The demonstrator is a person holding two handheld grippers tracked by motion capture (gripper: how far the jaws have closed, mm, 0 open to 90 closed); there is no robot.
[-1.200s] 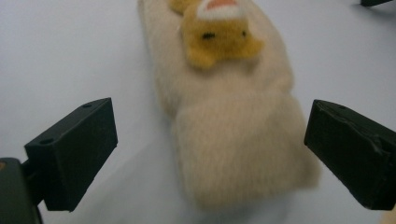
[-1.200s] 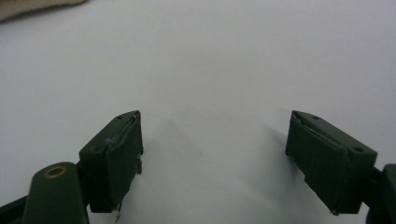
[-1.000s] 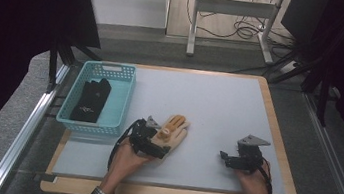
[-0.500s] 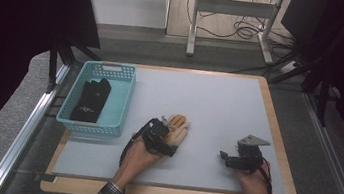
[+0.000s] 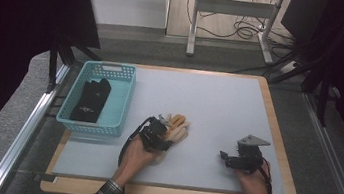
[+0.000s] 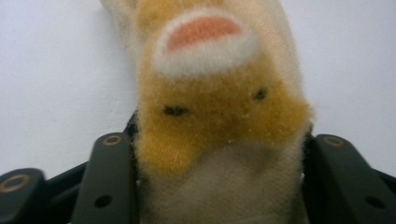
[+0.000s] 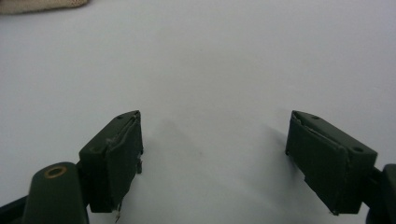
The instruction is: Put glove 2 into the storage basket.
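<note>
My left gripper (image 5: 161, 132): jaws just closing, pressing the fuzzy cream-and-orange knitted glove (image 6: 219, 107) | my right gripper (image 7: 212, 154): jaws wide apart over the pale grey table (image 5: 219, 108), holding nothing

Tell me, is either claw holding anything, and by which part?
The left claw has just been closing and now squeezes the fuzzy tan glove by its pale cuff end, the jaws pressing both sides. The right claw is open and holds nothing.

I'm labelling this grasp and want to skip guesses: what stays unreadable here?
- Fuzzy cream-and-orange plush glove: left gripper view, blurred close-up, its fingers cut off by the top edge.
- Same glove's cuff: high view, hidden under the left gripper.
- Black fabric item in the teal plastic basket: too dark to identify.
</note>
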